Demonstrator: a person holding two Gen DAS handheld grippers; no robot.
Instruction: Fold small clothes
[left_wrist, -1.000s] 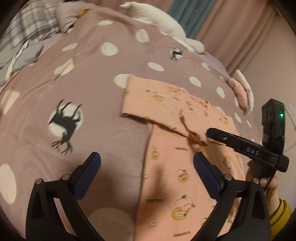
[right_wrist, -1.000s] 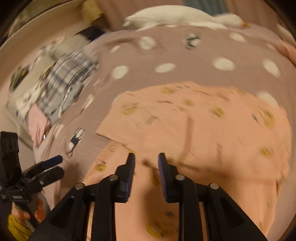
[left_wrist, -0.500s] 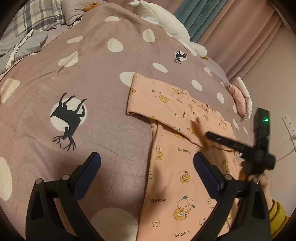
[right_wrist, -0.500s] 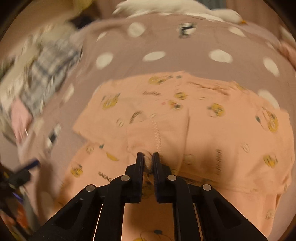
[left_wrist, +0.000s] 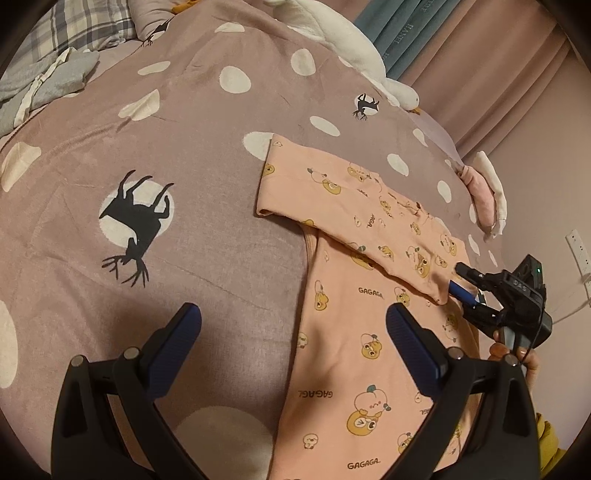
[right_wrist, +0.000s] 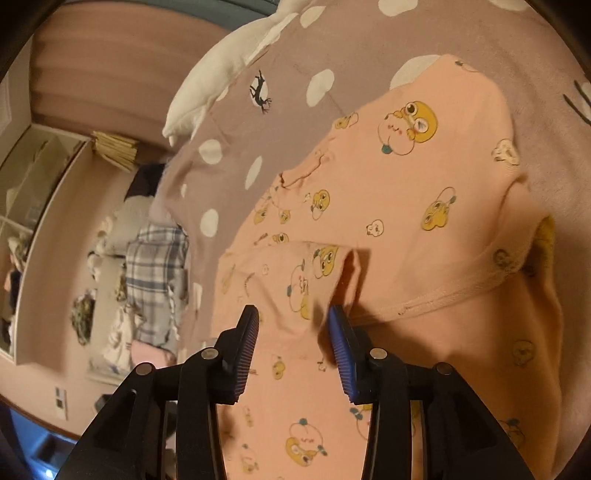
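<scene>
A peach baby garment (left_wrist: 354, 332) with cartoon prints lies flat on the mauve spotted duvet (left_wrist: 184, 155). One folded band of it (left_wrist: 369, 206) runs slantwise across the top. In the left wrist view my right gripper (left_wrist: 456, 277), in a person's hand, sits at the end of that band. Its jaws are opening. The right wrist view shows the cuff (right_wrist: 325, 266) lying loose just ahead of the right gripper (right_wrist: 295, 332), with the pads off the cloth. My left gripper (left_wrist: 291, 332) hovers open over the garment's left edge, nothing between its fingers.
A white plush goose (left_wrist: 332, 40) lies along the far edge of the bed. Plaid and grey clothes (left_wrist: 55, 62) are heaped at the far left. A pink and white bundle (left_wrist: 484, 192) sits at the right edge. Curtains (left_wrist: 461, 55) hang behind.
My right gripper carried the pinched sleeve end to the right and down, rolled, laid it flat on the garment, and its jaws went from shut to apart. The left gripper stayed put.
</scene>
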